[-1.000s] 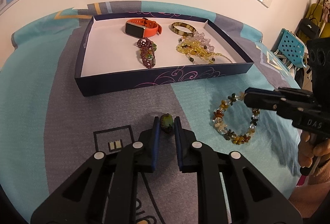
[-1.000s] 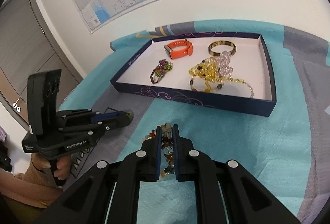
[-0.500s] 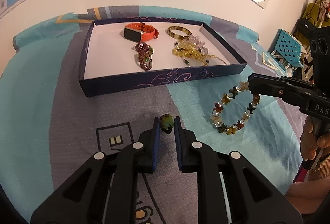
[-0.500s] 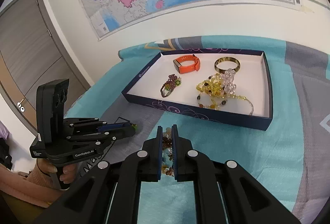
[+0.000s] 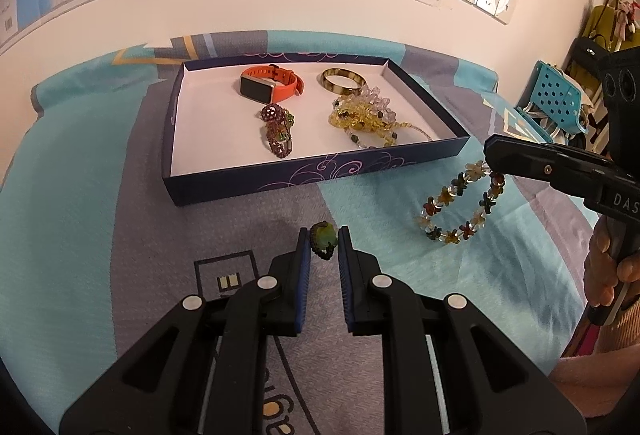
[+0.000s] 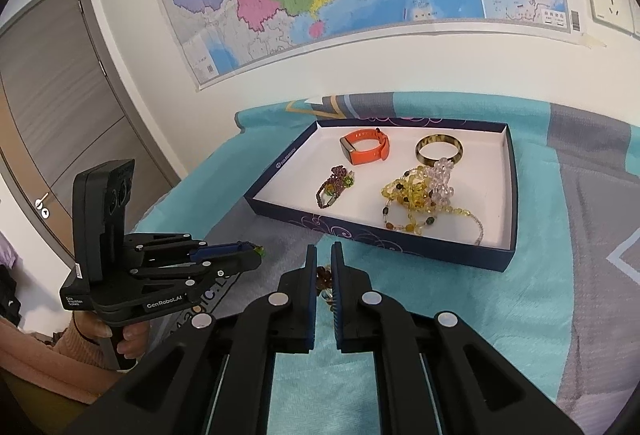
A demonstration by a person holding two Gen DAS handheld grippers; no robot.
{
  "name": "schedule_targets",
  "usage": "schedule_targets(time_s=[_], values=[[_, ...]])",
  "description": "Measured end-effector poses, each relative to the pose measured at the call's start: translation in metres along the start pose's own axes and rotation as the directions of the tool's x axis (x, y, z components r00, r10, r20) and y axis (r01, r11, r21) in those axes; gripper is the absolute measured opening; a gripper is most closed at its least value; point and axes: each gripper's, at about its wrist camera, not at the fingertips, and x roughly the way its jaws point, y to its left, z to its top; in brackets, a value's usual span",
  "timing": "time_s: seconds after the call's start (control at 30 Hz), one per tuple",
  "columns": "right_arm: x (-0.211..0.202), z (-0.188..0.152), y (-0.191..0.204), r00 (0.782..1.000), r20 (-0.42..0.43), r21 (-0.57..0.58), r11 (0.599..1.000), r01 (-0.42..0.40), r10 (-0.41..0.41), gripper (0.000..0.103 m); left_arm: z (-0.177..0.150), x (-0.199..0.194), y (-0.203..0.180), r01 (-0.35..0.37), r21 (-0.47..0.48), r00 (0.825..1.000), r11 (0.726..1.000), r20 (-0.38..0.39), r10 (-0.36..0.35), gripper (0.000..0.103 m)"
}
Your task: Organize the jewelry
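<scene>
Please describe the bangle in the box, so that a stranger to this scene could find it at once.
Find the dark blue box with a white floor on the bedspread. In its far right part, beside the orange watch, lies the bangle. Unlike the beaded pieces nearby, it is one rigid, smooth ring, mottled brown and yellow.

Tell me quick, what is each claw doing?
Left claw: shut on the small green beaded ring.
Right claw: shut on the flower-bead bracelet of amber and clear beads.
</scene>
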Motion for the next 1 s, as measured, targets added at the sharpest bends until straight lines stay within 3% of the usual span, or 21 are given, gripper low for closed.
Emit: schedule_targets(time_s=[0.27, 0.33, 0.4, 0.43, 0.67, 0.7, 0.73, 0.77, 1.0], values=[[0.004, 0.001, -0.003, 1.000, -0.020, 0.003, 1.000, 0.013, -0.013, 0.002, -0.001, -0.001, -0.001, 0.001, -0.002, 1.000, 1.000, 0.001, -0.001, 0.014], [0.013, -0.004, -0.008, 0.998, -0.054, 0.009, 0.999, 0.037, -0.036, 0.009, -0.001, 0.001, 0.000, 0.002, -0.005, 1.000, 1.000, -0.005, -0.002, 0.014], [0.026, -0.011, -0.015, 0.992, -0.095, 0.009, 0.996, 0.089, -0.088, 0.032, -0.002, 0.003, 0.001, 0.005, -0.008, 1.000, 1.000, -0.008, -0.005, 0.014], [0.030, -0.014, -0.017, 0.987, -0.108, 0.004, 0.993, 0.120, -0.119, 0.037, -0.002, 0.003, 0.001, 0.005, -0.008, 1.000, 1.000, -0.009, -0.006, 0.014], [0.057, -0.030, -0.026, 0.961, -0.189, -0.045, 0.979, 0.197, -0.201, 0.036, -0.003, 0.007, 0.001, 0.011, -0.009, 1.000, 1.000, -0.020, -0.011, 0.014], [0.059, -0.031, -0.024, 0.956, -0.190, -0.063, 0.975, 0.215, -0.223, 0.030, -0.003, 0.008, 0.002, 0.012, -0.010, 1.000, 1.000, -0.022, -0.013, 0.014], [0.059, -0.031, -0.022, 0.951, -0.189, -0.082, 0.969, 0.233, -0.245, 0.014, -0.004, 0.009, 0.002, 0.013, -0.011, 1.000, 1.000, -0.025, -0.014, 0.014], [0.060, -0.031, -0.022, 0.950, -0.189, -0.092, 0.968, 0.235, -0.249, 0.010, -0.004, 0.010, 0.002, 0.014, -0.011, 1.000, 1.000, -0.027, -0.015, 0.014], [0.044, -0.028, -0.023, 0.973, -0.139, -0.039, 0.983, 0.179, -0.183, 0.010, -0.004, 0.012, 0.001, 0.016, -0.012, 0.999, 1.000, -0.032, -0.016, 0.014]])
